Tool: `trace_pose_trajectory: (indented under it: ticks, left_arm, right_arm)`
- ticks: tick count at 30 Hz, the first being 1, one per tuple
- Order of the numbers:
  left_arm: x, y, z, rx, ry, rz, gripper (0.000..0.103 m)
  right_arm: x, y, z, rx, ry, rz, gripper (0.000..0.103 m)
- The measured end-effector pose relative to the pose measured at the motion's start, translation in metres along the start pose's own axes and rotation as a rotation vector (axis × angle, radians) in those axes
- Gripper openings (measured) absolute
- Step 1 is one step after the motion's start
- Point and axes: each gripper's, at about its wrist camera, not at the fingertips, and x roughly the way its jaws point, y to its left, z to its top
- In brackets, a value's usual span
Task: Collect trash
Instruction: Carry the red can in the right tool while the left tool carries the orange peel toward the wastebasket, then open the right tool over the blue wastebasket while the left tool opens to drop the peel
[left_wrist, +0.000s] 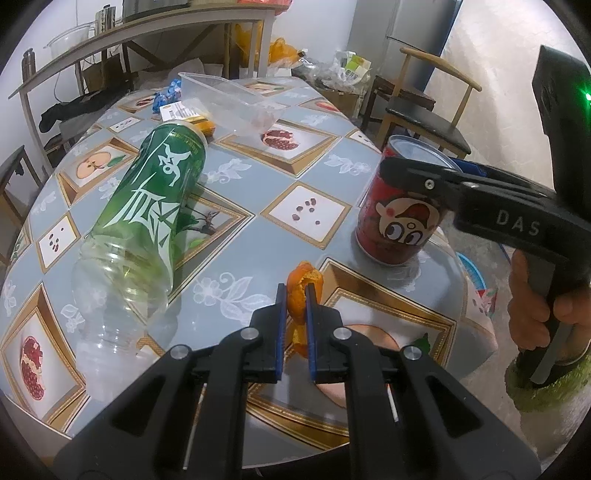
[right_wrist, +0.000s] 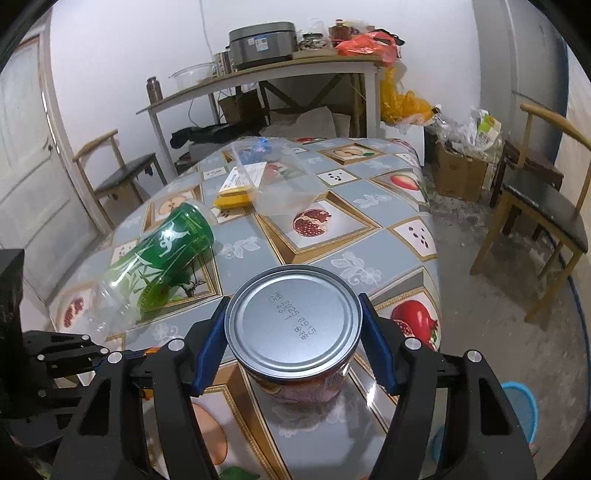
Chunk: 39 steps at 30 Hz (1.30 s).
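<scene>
On the table, near its right edge: a red can standing upside down, plain metal bottom up with a printed date code, contents hidden. To its left, lying on its side: a green-labelled plastic bottle, clear at the neck end, seemingly empty apart from a pale tint that may only be reflection. Farther back: a clear plastic tub tipped on its side, nothing much visible inside, resting against a flat yellow box.

Left gripper low over the table's near edge, blue pads narrowed onto a piece of orange peel, the peel pinched upright between them and poking out past the tips.

Right gripper level with the top of the can, jaws spread about as wide as the can, one blue pad at each side of the rim; contact not certain from the right wrist view. In the left wrist view, reaching in from the right, a hand wrapped round its handle.

On the floor beyond the table: a blue basin and a chair.
</scene>
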Motion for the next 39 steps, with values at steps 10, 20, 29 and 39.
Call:
trace_pose_trajectory:
  ticks: [10, 20, 29, 39]
  left_arm:
    - [-0.010, -0.019, 0.009, 0.028, -0.028, -0.061, 0.008]
    - [0.003, -0.094, 0.064, 0.160, -0.041, -0.250, 0.008]
    - [0.095, -0.213, 0.100, 0.266, 0.206, -0.464, 0.008]
    - [0.192, -0.333, 0.094, 0.400, 0.402, -0.485, 0.035]
  right_arm:
    - [-0.048, -0.035, -0.006, 0.138, -0.082, 0.007, 0.064]
    - [-0.140, -0.132, -0.038, 0.392, -0.232, -0.198, 0.064]
    - [-0.170, -0.253, -0.122, 0.755, -0.141, -0.401, 0.064]
    - [-0.131, -0.352, -0.174, 1.011, -0.073, -0.434, 0.066]
